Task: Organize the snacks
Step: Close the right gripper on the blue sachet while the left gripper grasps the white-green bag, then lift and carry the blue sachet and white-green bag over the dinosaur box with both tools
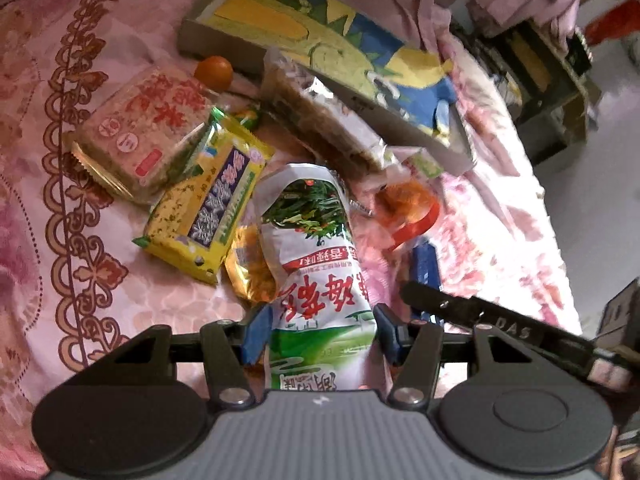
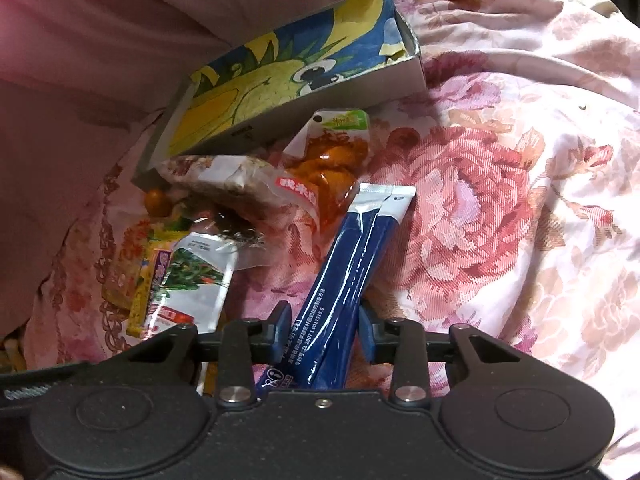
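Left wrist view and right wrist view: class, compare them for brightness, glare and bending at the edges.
Left wrist view: brighter, the bedspread washed out white at right, and the box looks bent by the lens. Right wrist view: dimmer, dark toward the upper left, with shiny streaks of glare on the blue packet; its corners go black.

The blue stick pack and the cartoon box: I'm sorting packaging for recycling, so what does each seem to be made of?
The blue stick pack looks like glossy plastic or foil laminate: it shows bright glare streaks and a silvery sealed end. The cartoon box looks like matte printed cardboard: stiff straight walls, a grey unprinted side and a folded open end flap. Neither is certain from the look alone.
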A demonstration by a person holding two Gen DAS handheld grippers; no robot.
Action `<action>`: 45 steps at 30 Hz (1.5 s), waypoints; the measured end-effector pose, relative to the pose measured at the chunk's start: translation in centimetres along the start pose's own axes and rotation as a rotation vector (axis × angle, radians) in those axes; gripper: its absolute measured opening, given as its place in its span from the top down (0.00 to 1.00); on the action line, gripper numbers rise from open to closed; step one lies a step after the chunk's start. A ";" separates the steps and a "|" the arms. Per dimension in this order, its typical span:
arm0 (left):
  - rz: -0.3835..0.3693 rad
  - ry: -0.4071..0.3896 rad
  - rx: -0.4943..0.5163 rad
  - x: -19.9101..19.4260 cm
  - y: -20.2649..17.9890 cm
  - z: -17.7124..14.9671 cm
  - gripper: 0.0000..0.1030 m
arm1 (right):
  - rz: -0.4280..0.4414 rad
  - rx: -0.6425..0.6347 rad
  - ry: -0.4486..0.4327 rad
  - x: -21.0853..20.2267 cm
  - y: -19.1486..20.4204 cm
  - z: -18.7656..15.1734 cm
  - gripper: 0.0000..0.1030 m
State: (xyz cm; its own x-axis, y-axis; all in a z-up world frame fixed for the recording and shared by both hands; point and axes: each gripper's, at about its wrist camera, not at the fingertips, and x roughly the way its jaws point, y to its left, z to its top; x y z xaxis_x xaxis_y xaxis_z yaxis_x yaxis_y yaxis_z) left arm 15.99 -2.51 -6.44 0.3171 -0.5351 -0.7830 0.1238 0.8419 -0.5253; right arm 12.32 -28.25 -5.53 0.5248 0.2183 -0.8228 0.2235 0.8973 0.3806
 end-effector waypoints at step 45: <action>0.022 -0.284 0.044 -4.6 -0.1 0.8 0.41 | 0.411 0.092 0.005 -1.5 1.4 -0.4 0.79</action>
State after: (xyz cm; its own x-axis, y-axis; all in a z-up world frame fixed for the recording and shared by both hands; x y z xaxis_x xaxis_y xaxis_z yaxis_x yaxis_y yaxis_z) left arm 15.24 -0.10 -2.52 0.5702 -0.4810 -0.6660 0.1526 0.8586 -0.4894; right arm 11.54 -27.16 -3.91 0.5820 0.5527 -0.5965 0.0689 0.6974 0.7134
